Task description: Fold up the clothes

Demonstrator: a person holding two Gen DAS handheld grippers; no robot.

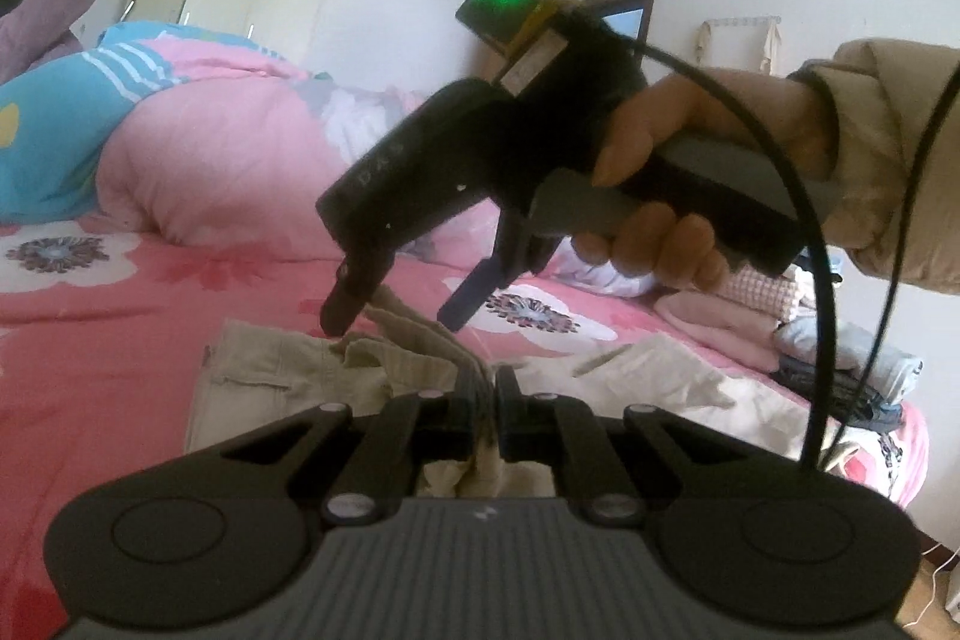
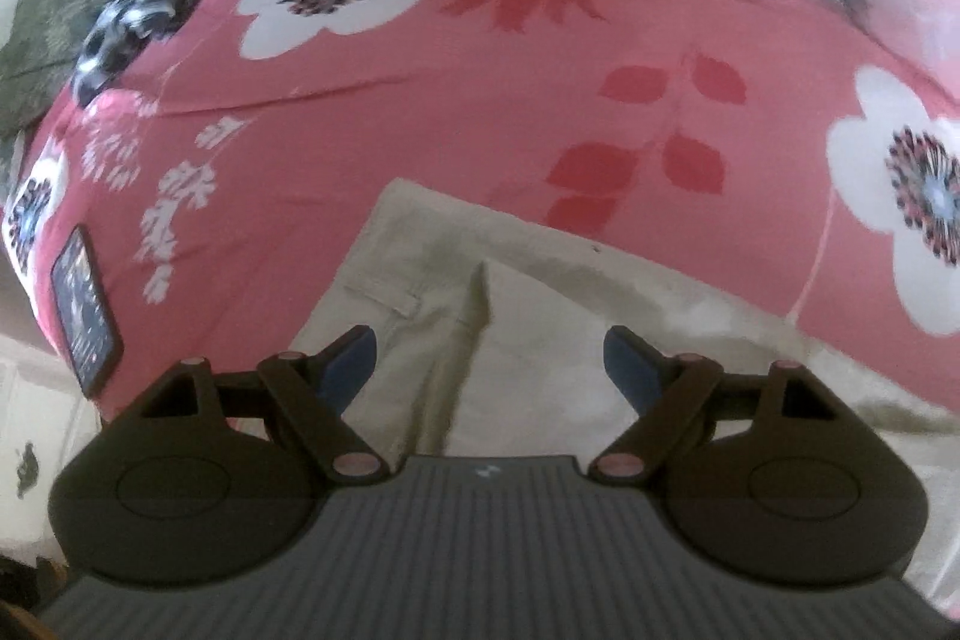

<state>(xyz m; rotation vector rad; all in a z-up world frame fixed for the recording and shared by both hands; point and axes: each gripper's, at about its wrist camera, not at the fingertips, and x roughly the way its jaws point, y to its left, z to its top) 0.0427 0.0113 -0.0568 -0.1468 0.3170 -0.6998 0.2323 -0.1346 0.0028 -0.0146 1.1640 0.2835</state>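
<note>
Lying across the pink flowered bedsheet [image 2: 492, 76], the beige trousers [image 2: 540, 316] were spread flat at one end and bunched up at the other. The left gripper [image 1: 487, 388] was clamped tight on a gathered fold of that beige cloth, which rose in a ridge from the bed into its closed jaws. The right gripper [image 1: 393, 319], held by a hand [image 1: 654, 160] in a tan sleeve [image 1: 888, 148], pointed steeply down over the trousers with its jaws spread wide and nothing between them; one fingertip stood just beside the raised fold. A phone [image 2: 84, 304] lay on the sheet near the bed's edge, well apart from the trousers. A pink quilt [image 1: 222, 148] was heaped further back, and folded clothes [image 1: 726, 316] were stacked near the far side.
</note>
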